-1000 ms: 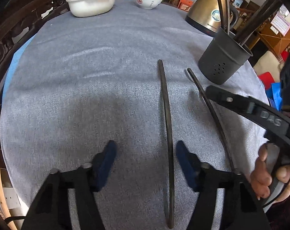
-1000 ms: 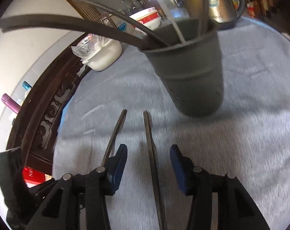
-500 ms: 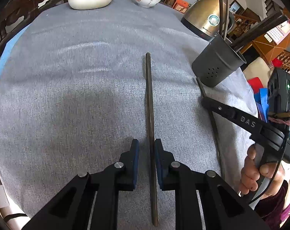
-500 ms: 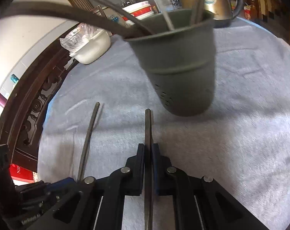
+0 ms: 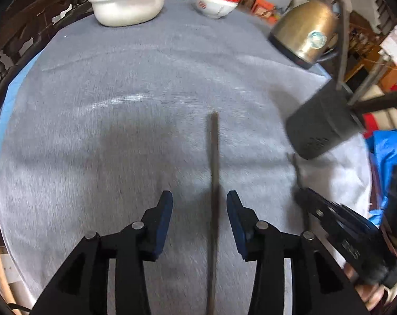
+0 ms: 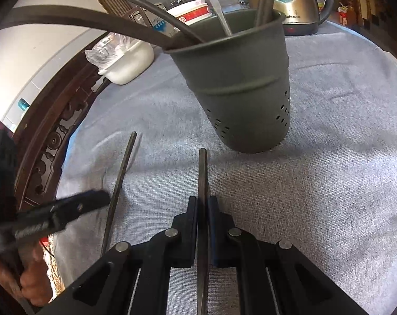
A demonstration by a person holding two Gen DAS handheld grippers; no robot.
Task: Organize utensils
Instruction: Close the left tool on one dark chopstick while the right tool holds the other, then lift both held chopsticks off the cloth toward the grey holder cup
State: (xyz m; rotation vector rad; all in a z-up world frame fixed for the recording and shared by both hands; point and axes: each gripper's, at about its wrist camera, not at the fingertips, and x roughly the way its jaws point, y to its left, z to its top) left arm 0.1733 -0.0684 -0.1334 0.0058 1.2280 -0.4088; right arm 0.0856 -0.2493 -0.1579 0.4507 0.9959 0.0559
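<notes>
Clamping one dark chopstick (image 6: 203,183) between closed right gripper (image 6: 203,204) pads, tip aimed at grey utensil holder (image 6: 240,99) just beyond. Left gripper (image 5: 198,210) jaws opening, second chopstick (image 5: 214,170) between them, untouched by either pad, flat on grey cloth (image 5: 119,105). Farther off: holder already stocked with several utensils. Judged nearly done; two chopsticks left to lift and drop in.

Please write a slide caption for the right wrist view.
Right tool shut on a chopstick before the grey holder.
</notes>
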